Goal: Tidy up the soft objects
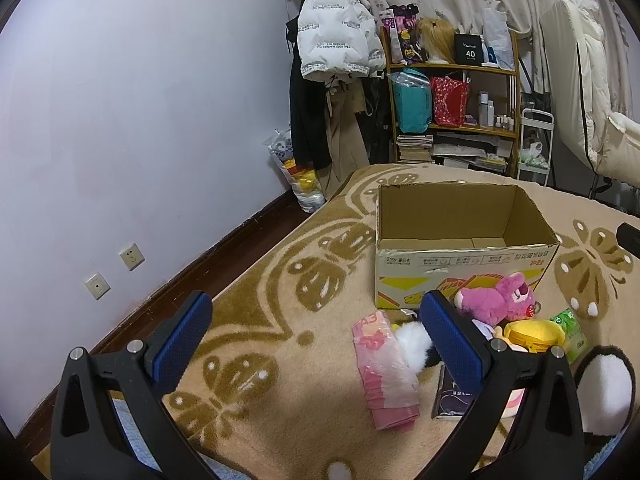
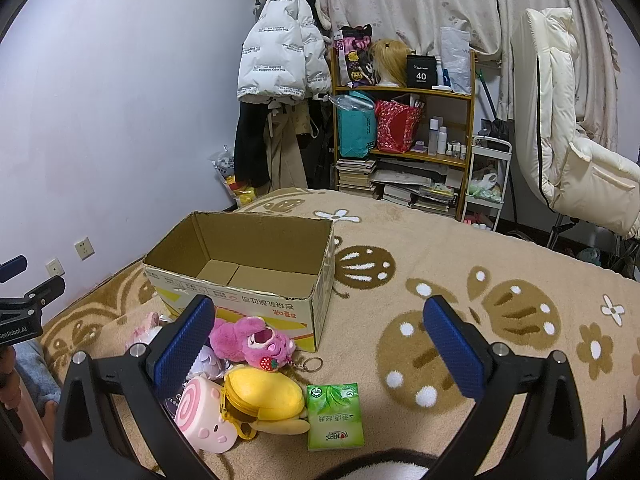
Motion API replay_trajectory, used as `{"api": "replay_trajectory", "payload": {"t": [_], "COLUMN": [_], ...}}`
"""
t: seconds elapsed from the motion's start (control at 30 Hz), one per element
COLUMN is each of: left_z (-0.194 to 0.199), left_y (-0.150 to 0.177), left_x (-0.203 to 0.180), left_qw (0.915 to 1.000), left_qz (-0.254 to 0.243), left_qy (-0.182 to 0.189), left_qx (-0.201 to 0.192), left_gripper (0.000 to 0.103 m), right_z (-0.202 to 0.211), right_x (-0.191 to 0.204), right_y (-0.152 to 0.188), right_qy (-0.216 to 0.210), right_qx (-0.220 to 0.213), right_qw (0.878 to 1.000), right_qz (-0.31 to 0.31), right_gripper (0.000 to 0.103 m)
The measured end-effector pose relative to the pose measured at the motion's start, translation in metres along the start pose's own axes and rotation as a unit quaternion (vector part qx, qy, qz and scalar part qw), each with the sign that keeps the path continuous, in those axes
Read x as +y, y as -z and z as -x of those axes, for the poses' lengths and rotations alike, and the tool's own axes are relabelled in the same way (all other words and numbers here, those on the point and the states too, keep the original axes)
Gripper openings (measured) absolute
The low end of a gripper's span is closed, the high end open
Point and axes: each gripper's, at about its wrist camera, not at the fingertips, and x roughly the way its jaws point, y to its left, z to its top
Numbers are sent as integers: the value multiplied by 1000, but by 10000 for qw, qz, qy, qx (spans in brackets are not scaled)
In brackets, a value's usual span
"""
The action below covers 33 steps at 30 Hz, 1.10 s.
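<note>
left gripper [image 1: 316, 340]: jaws wide apart, holding nothing
right gripper [image 2: 318, 344]: jaws spread, nothing held
toys: pink bear plush [image 2: 252, 340], yellow pouch [image 2: 260, 398], pink roll plush [image 2: 202, 416] heaped just before empty cardboard box [image 2: 280, 240]
risk: keyring [image 2: 312, 364] may snag neighbouring plush when bear lifts
hidden: purple item behind finger, unclear

A cardboard box [image 2: 244, 264] stands open on the patterned blanket [image 2: 460, 264]. Directly in front of its near wall lies a plush bear [image 2: 252, 340], with a keyring [image 2: 314, 364] just to its right. Nearer the camera sit, from left to right, a swirl-topped plush [image 2: 204, 416], a plush pouch [image 2: 262, 398] touching it, and a tissue pack [image 2: 335, 416]. Behind the blanket stands a shelf [image 2: 404, 128], with hanging coats [image 2: 280, 60] to its left and a chair [image 2: 560, 120] to its right.
</note>
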Motion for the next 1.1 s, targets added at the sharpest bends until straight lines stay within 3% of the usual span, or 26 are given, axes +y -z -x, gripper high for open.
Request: {"api": "replay_trajectory", "payload": {"t": [1.1], "left_z": [-5], "left_y": [3], "left_x": [-2], "left_qw": [9999], "left_qz": [-84], "left_qy": [-65], "left_qx": [11], "left_gripper": [103], "right_z": [0], "right_x": [1], "right_y": [1], "right_qy": [8], "right_qx": [5], "right_qw": [10000], "right_qz": [7], "right_gripper": [103]}}
